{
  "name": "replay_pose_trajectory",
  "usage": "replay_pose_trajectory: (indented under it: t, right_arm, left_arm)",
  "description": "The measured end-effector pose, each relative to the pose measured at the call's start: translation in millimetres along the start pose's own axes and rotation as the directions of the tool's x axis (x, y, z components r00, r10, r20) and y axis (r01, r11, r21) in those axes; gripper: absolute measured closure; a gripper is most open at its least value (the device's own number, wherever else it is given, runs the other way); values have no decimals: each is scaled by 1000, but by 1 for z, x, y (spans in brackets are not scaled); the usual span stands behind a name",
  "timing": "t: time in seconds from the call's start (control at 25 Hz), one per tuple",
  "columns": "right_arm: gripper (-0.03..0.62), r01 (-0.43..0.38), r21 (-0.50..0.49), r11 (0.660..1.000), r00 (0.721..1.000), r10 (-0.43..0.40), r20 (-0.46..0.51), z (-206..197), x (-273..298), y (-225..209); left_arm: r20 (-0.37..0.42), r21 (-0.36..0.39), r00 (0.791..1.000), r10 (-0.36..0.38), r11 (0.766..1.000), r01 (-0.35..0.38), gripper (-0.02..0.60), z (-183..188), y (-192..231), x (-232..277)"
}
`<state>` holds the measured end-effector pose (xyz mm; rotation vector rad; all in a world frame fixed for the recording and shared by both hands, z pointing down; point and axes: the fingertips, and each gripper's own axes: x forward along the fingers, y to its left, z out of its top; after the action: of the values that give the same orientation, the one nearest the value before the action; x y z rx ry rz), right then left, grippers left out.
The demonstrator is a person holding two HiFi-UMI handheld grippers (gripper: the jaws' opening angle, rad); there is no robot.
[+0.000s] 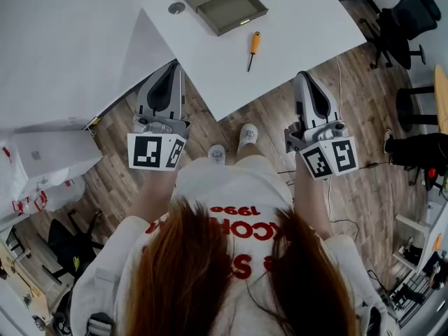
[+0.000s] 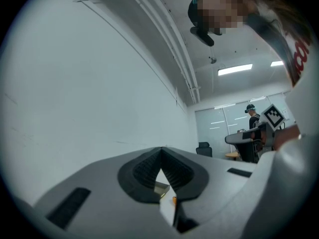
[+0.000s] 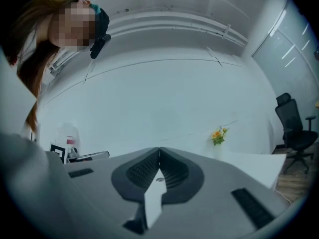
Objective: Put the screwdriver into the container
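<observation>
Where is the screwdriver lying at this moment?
In the head view, the screwdriver lies on the white table, just below and to the right of the grey container.

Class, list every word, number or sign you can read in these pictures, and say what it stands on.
"1990": red print on the white shirt, seen upside down.
Larger red letters below it: partly covered by hair, unreadable.
The cubes on the left gripper and right gripper: square markers only, no words.
</observation>
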<state>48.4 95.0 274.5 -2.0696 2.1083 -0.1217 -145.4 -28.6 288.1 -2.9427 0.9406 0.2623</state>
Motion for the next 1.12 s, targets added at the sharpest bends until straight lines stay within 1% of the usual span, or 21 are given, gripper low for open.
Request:
replay_pose_trajectory:
  t: [0.12, 0.28, 0.48, 0.6, 0.68, 0.76, 0.88, 0.96, 1.12]
  right_arm:
    - [589, -16, 3, 1000, 1000, 16, 4, 1, 9, -6]
    - [589, -64, 8, 998, 998, 64, 10, 4, 31, -12]
    - [588, -141, 22, 990, 990, 142, -4, 3, 72, -32]
    - [588, -203, 32, 979, 979, 204, -27, -3, 102, -38]
    - [588, -253, 46, 966, 966, 255, -43, -5, 123, -47]
    - [588, -295, 62, 953, 953, 299, -52, -3, 144, -69]
    - [588, -341, 75, 937, 937, 346, -56, 1, 171, -99]
    - [588, -386, 84, 919, 918, 392, -65, -1, 187, -105]
    - [588, -472, 101, 876, 874, 480, -81, -5, 216, -114]
  left_arm:
    - [0, 1, 1000, 14, 1000, -14, 577, -3, 1, 4]
    - [5, 13, 998, 57, 998, -57, 577, -2, 9, 13]
    - [10, 33, 990, 138, 990, -139, 577, -4, 25, 35]
    - [10, 42, 979, 205, 978, -206, 577, -8, 40, 41]
    - [7, 56, 966, 259, 964, -259, 577, -10, 46, 47]
    - [2, 71, 951, 309, 948, -309, 577, -12, 46, 65]
    - [1, 87, 931, 366, 927, -364, 577, -16, 46, 92]
    - [3, 99, 910, 414, 906, -412, 577, -16, 49, 96]
    - [19, 127, 864, 504, 856, -502, 577, -14, 55, 103]
